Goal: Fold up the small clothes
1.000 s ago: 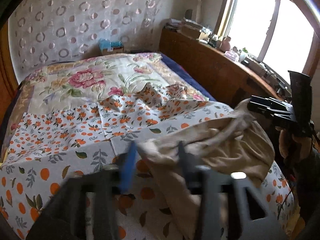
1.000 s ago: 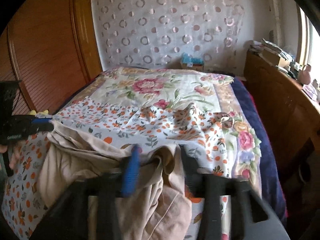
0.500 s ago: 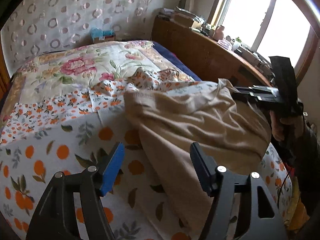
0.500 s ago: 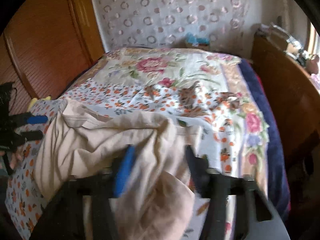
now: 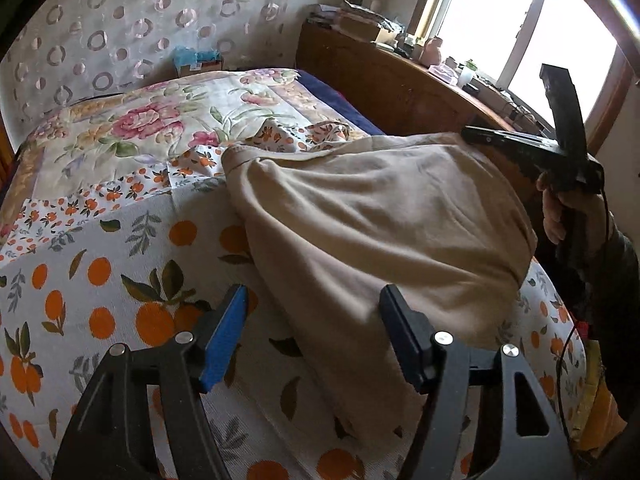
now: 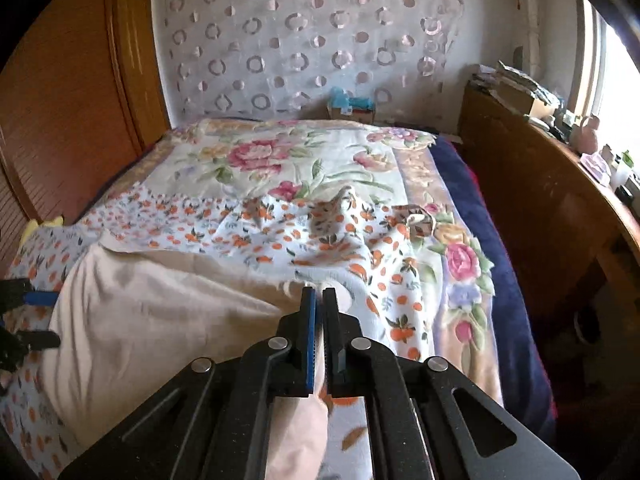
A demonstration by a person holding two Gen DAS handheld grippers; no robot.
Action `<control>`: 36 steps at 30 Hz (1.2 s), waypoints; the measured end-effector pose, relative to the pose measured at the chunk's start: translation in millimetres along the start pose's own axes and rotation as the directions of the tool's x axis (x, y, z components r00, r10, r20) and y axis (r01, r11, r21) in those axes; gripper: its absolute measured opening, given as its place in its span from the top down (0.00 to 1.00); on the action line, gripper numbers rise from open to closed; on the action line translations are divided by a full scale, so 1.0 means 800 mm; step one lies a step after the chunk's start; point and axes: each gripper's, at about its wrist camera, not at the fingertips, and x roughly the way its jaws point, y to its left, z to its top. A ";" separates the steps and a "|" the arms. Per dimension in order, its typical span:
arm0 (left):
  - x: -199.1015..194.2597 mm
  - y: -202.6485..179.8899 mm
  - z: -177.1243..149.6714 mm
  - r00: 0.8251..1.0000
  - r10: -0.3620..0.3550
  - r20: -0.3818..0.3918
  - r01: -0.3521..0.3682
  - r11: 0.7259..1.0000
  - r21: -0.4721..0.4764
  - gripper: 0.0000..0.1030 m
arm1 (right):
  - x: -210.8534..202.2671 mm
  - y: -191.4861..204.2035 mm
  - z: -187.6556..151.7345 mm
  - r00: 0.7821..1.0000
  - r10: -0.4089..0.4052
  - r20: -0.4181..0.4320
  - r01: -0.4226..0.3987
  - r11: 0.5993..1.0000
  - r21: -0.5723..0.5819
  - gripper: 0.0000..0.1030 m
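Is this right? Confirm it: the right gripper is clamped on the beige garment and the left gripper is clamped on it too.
Half right. The right gripper is clamped on the beige garment, but the left wrist view shows the left gripper open, its pads apart over the cloth's edge.

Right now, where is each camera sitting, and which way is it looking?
Left wrist: on the open left gripper, looking along its fingers, down across the beige garment towards the window; the right hand shows.
Right wrist: on the right gripper, shut on the garment's edge, looking up the bed to the curtain; the left gripper shows at its left edge.
Shared: garment, bed, wooden sideboard.
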 end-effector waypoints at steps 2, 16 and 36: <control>-0.003 -0.002 -0.002 1.000 -0.003 0.005 0.003 1.000 0.004 0.33 | -0.017 0.005 -0.004 1.000 -0.001 0.011 0.001 1.000 -0.001 0.82; -0.012 -0.019 -0.020 1.000 -0.023 -0.016 0.023 0.999 0.031 0.33 | -0.108 0.044 -0.102 0.979 0.151 -0.140 -0.167 0.980 -0.106 0.74; 0.006 -0.021 -0.025 0.995 0.093 -0.039 -0.091 0.994 0.062 0.33 | -0.097 0.000 -0.084 0.992 -0.035 -0.125 0.013 0.985 -0.173 0.99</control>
